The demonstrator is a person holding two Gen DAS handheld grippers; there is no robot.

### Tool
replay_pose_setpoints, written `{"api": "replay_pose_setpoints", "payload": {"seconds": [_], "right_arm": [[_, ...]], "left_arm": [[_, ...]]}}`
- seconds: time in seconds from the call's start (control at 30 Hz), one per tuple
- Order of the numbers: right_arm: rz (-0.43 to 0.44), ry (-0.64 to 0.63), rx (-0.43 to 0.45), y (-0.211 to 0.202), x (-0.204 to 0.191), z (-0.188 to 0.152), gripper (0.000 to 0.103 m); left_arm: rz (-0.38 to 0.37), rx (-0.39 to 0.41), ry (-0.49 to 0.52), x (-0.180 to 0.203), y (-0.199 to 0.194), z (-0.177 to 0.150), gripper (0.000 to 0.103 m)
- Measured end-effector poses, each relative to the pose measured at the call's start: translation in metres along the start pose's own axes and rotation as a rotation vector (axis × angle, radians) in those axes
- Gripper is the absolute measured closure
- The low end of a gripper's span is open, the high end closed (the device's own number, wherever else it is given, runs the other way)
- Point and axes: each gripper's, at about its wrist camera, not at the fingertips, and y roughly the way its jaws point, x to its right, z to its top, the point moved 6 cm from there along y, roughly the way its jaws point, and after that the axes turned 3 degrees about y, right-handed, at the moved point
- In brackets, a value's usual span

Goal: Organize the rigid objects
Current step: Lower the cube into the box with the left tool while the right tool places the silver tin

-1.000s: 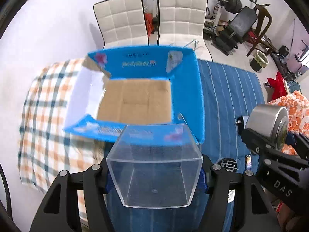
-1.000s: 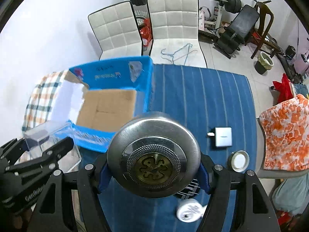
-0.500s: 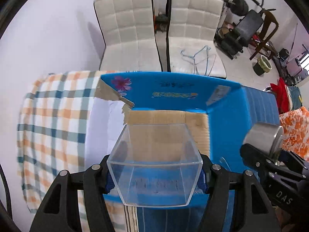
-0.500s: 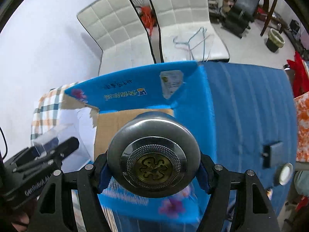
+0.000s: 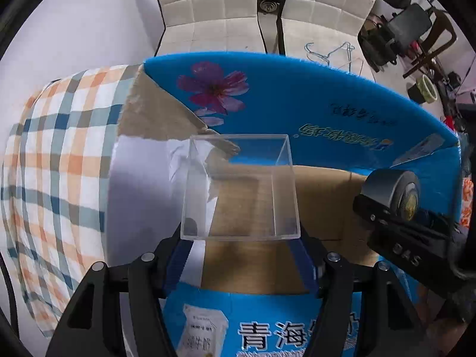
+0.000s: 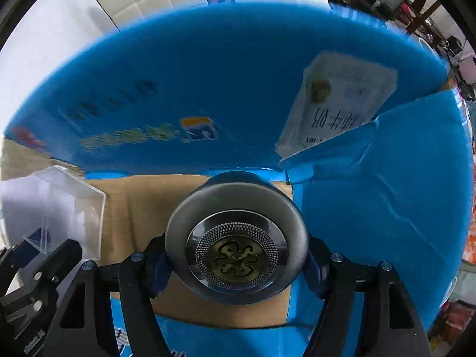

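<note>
My left gripper (image 5: pixel 241 253) is shut on a clear plastic box (image 5: pixel 241 190) and holds it inside the open blue cardboard box (image 5: pixel 297 101), above its brown floor (image 5: pixel 324 208). My right gripper (image 6: pixel 236 263) is shut on a round silver metal tin (image 6: pixel 236 244) with a brass emblem, also low inside the blue cardboard box (image 6: pixel 208 74). The tin (image 5: pixel 392 192) shows at the right of the left wrist view, and the clear box (image 6: pixel 59 205) at the left of the right wrist view.
The cardboard box stands on a table with a plaid cloth (image 5: pixel 56 160) at its left. Two white padded chairs (image 5: pixel 214 9) stand behind it. Gym gear (image 5: pixel 407 23) and a bucket (image 5: pixel 425 89) are at the far right.
Both grippers have moved forward and down, from above the table's front into the blue cardboard box, each still holding its object. The box walls now fill both views.
</note>
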Motion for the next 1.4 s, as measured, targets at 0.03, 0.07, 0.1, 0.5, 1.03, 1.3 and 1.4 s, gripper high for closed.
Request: {"api": "replay_pose_setpoints", "payload": {"seconds": [0.03, 0.07, 0.1, 0.5, 1.03, 1.3, 1.4], "right_arm": [[-0.002, -0.003, 0.0, 0.001, -0.001, 0.001, 0.03], [-0.004, -0.001, -0.001, 0.003, -0.002, 0.001, 0.029], [-0.001, 0.005, -0.004, 0.003, -0.002, 0.002, 0.029], [0.133, 0.078, -0.019, -0.03, 0.014, -0.013, 0.026], [0.085, -0.014, -0.007, -0.046, 0.006, -0.028, 0.015], [0.069, -0.028, -0.03, -0.037, 0.008, -0.04, 0.013], [0.061, -0.038, -0.026, -0.035, 0.001, -0.041, 0.004]], "left_arm": [[-0.016, -0.01, 0.004, 0.002, 0.004, 0.0, 0.041], [-0.023, -0.015, 0.004, 0.003, 0.007, 0.0, 0.041], [-0.029, -0.018, 0.008, 0.005, 0.01, 0.0, 0.041], [-0.138, 0.012, -0.021, 0.016, 0.007, 0.006, 0.041], [-0.237, -0.011, 0.011, 0.038, 0.013, 0.015, 0.04], [-0.299, -0.092, -0.02, 0.028, 0.03, 0.009, 0.024], [-0.297, -0.105, -0.033, 0.023, 0.027, 0.006, 0.022]]}}
